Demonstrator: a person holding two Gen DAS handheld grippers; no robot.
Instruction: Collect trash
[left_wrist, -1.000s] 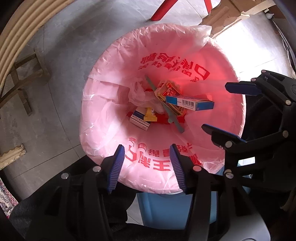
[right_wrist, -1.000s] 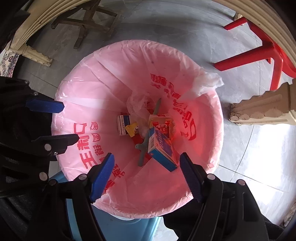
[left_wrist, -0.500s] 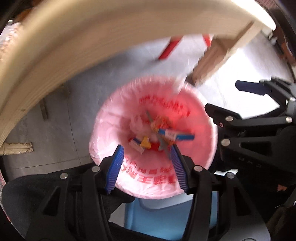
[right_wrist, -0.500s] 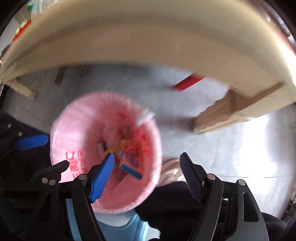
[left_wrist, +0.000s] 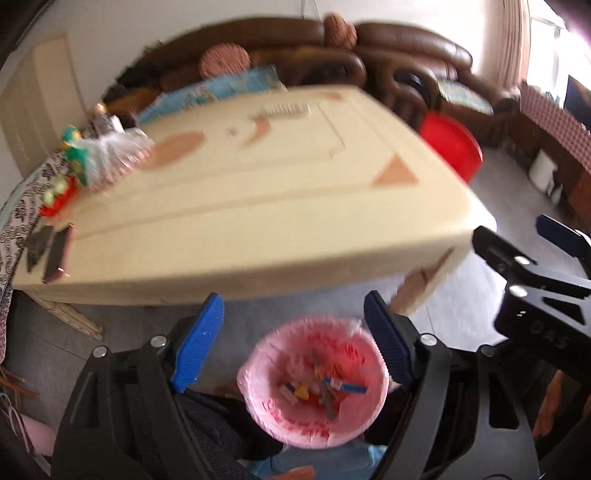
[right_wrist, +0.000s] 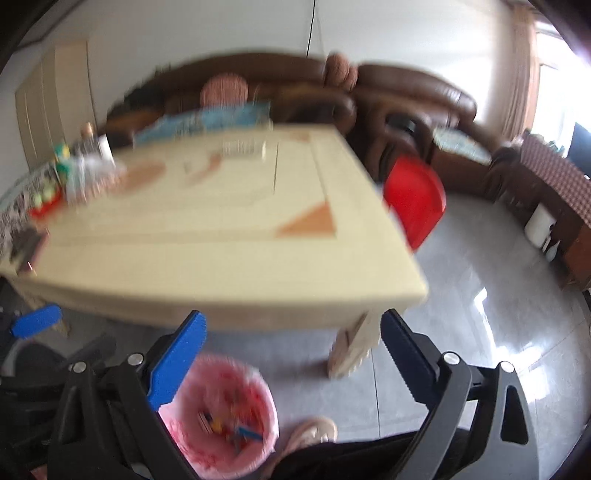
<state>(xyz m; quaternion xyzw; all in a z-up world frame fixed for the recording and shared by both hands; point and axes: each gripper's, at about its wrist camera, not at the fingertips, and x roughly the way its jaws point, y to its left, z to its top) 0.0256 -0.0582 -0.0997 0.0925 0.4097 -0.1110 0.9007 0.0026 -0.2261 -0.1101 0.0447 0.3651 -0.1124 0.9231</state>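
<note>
A bin lined with a pink bag (left_wrist: 314, 384) stands on the floor below me, holding several small boxes and wrappers (left_wrist: 325, 391). It also shows in the right wrist view (right_wrist: 221, 417). My left gripper (left_wrist: 293, 339) is open and empty, high above the bin. My right gripper (right_wrist: 291, 362) is open and empty, to the right of the bin; its fingers also show in the left wrist view (left_wrist: 509, 254). Both views are blurred by motion.
A cream table (left_wrist: 258, 192) fills the middle, with a plastic bag and snack packs (left_wrist: 96, 155) at its left end and dark flat items (left_wrist: 48, 251) at the near left edge. A red stool (right_wrist: 413, 199), a brown sofa (right_wrist: 369, 96) and grey floor lie beyond.
Both grippers have risen and tilted up from looking straight down into the bin. The table top and room have come into view and the bin has shrunk to the bottom.
</note>
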